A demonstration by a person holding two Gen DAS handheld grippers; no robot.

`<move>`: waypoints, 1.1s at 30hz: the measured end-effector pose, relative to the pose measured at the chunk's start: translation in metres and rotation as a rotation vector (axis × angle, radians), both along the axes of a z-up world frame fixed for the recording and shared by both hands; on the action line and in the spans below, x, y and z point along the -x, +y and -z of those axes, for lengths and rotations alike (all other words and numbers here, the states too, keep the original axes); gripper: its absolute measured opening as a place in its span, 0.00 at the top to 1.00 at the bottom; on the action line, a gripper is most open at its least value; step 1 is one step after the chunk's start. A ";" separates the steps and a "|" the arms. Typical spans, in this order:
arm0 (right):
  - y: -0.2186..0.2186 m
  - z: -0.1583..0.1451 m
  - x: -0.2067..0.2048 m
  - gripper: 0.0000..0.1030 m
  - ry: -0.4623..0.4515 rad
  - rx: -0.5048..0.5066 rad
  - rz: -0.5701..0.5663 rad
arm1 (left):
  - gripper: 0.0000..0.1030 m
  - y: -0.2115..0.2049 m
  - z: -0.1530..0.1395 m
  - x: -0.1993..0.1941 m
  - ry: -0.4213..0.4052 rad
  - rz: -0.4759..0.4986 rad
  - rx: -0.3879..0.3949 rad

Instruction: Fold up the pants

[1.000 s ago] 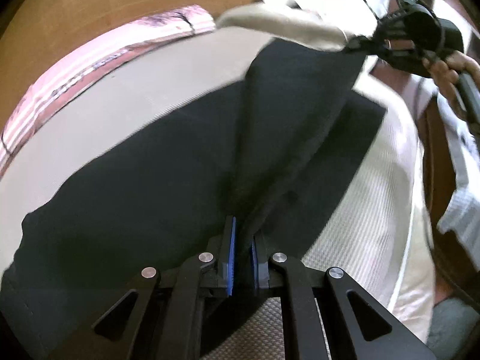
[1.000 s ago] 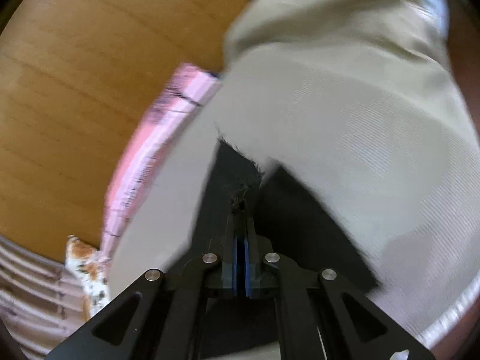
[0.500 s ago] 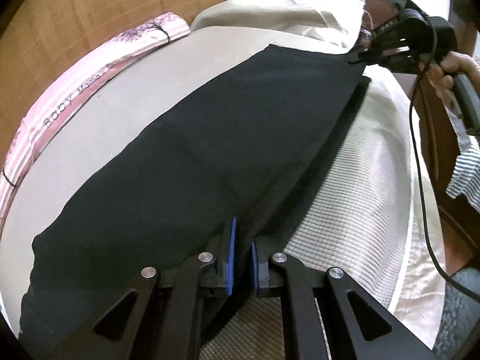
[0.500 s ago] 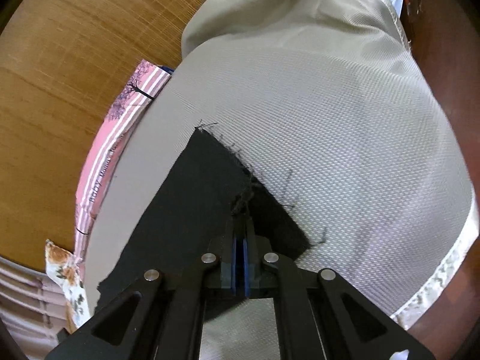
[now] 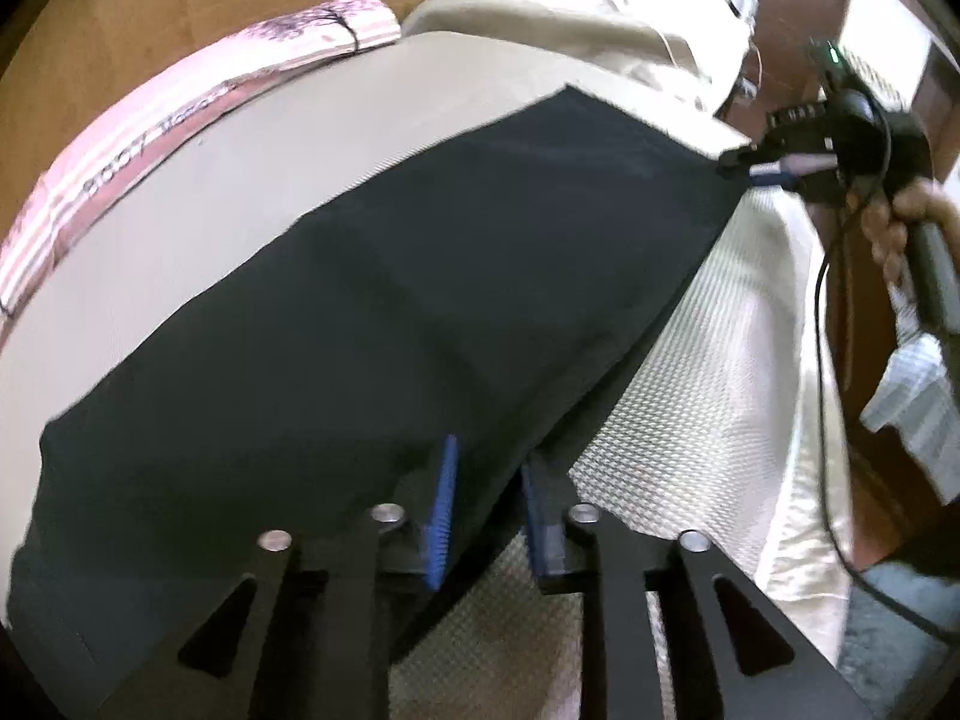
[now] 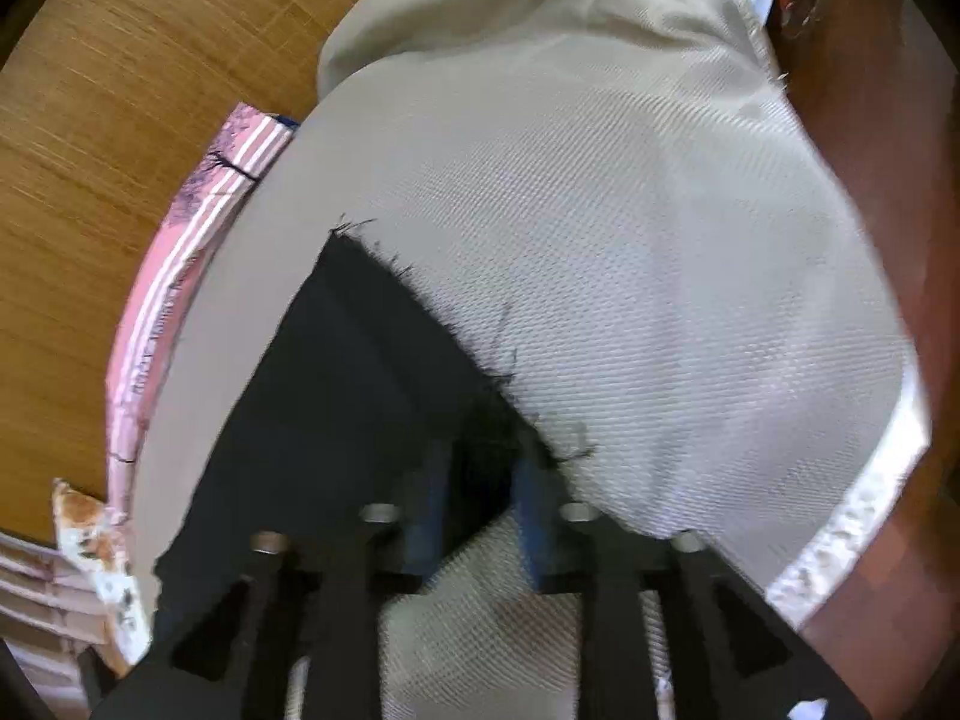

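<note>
Black pants [image 5: 420, 270] lie flat and folded lengthwise on a beige bedspread [image 5: 720, 360]. My left gripper [image 5: 489, 462] stands at their near edge. Its jaws are opening, and the fabric edge runs loose between the blue pads [image 5: 441, 510]. At the far end, a hand [image 5: 900, 222] holds my right gripper [image 5: 750, 168] at the pants' corner. In the right wrist view the frayed hem of the pants [image 6: 336, 408] rests on the bedspread [image 6: 630, 240]. My right gripper [image 6: 477, 462] is blurred, its jaws are opening, and the hem corner sits slack between them.
A pink striped bundle [image 5: 180, 102] lies along the bed's left side, seen also as the pink bundle [image 6: 180, 276]. Wood flooring [image 6: 120, 120] is beyond it. A black cable [image 5: 828, 420] hangs by the bed's right edge, near dark wooden furniture [image 6: 888, 120].
The pants, lifted and draped a second ago, came down flat on the bed. Both grippers were shut on the fabric; now their jaws have parted.
</note>
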State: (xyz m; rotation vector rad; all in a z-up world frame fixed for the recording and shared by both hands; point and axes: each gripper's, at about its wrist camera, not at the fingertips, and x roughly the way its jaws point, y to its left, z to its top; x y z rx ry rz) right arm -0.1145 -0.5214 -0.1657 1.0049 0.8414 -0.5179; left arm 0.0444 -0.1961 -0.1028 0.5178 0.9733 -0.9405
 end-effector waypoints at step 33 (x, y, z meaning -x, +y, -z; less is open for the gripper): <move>0.363 -0.054 -0.354 0.62 -0.092 0.014 -1.124 | 0.51 0.262 -0.004 -0.110 -0.051 -0.716 0.089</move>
